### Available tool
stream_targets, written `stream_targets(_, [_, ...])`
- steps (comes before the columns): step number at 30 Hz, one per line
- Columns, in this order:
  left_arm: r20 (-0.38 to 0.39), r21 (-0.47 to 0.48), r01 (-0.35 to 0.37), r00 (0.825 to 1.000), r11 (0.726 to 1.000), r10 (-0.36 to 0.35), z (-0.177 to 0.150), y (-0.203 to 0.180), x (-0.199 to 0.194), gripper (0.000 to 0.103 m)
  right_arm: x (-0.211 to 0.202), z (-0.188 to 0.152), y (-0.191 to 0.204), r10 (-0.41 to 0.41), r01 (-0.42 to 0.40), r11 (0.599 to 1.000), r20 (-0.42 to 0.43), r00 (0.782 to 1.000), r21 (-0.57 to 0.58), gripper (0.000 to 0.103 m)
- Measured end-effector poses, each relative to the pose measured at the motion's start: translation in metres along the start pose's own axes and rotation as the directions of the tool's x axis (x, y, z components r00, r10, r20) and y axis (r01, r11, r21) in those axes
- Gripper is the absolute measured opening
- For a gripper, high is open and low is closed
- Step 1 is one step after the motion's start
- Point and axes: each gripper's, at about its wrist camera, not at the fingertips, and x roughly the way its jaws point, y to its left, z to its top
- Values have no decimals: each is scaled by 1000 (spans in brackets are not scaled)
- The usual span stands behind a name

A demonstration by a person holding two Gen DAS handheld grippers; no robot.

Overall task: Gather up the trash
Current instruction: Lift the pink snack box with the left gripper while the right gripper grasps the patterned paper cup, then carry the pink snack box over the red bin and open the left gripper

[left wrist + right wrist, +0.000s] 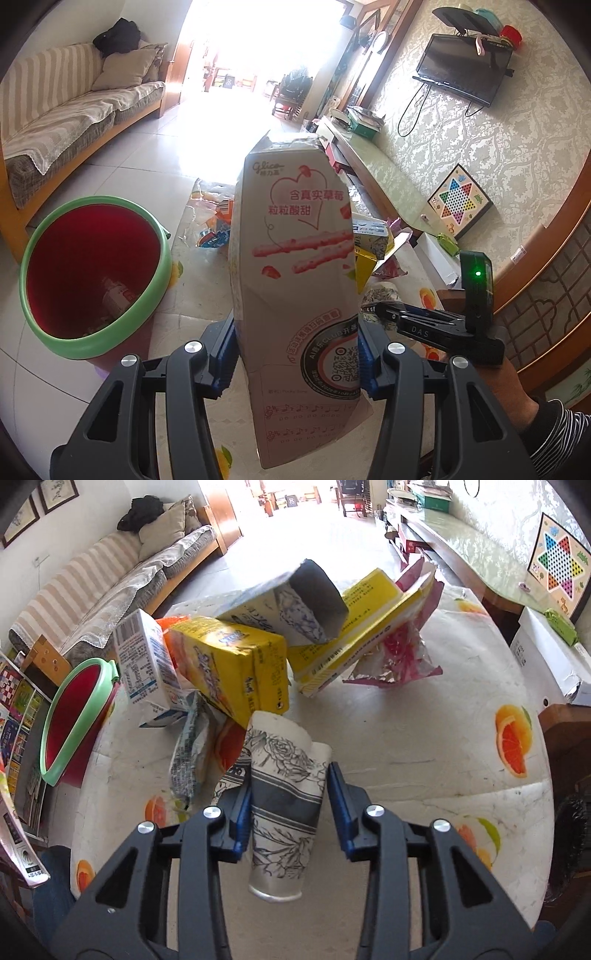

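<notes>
The left tool (295, 354) is closed on a torn pink snack box (295, 266), its blue pads (225, 354) pressing the box's two side walls low down, the ragged open end pointing away. The right tool (290, 808) stands partly open around a flowered paper cup (284, 805) lying on the table (424, 746); the left pad appears to touch it, the right pad shows a gap.

Both look light, empty and easily crushed. The box, judging by its buckled panels, gives under pressure, so the hold near its folded edges seems soundest; the cup is best taken across its middle, away from the soft rim.

Just ahead of the right tool lie two yellow cartons (236, 668), one white milk carton (144, 664), one grey-lined open box (295, 605), one pink foil wrapper (399, 653) and one crumpled printed wrapper (188, 757). One red bin (92, 273) with a green rim stands on the floor, ahead and left of the left tool, with some rubbish in its bottom.
</notes>
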Motion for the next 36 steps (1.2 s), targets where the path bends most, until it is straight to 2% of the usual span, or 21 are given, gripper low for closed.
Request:
stream_targets(6, [22,-1,-18,1000,1000,18,4,4,-7,49,-54,6,31,-16,32,990,118,993,-140,36])
stream_targets(13, [67,0,-103,992,995,103,22,32,-25,49,-93,16,68,29,16,975,199,980,-223,36])
stream_targets(22, [93,-43,-243,965,969,246,57,109,-41,49,-96,17,120,100,-41,957,196,976,-288,36])
stream_targets(28, [68,-96,-287,953,953,294,69,158,-31,49,-95,20,143,105,-34,940,193,976,-341,36])
stream_targets(36, [8,-127,-342,938,931,346,68,194,-4,50,-92,27,174,120,-42,929,192,974,-368,36])
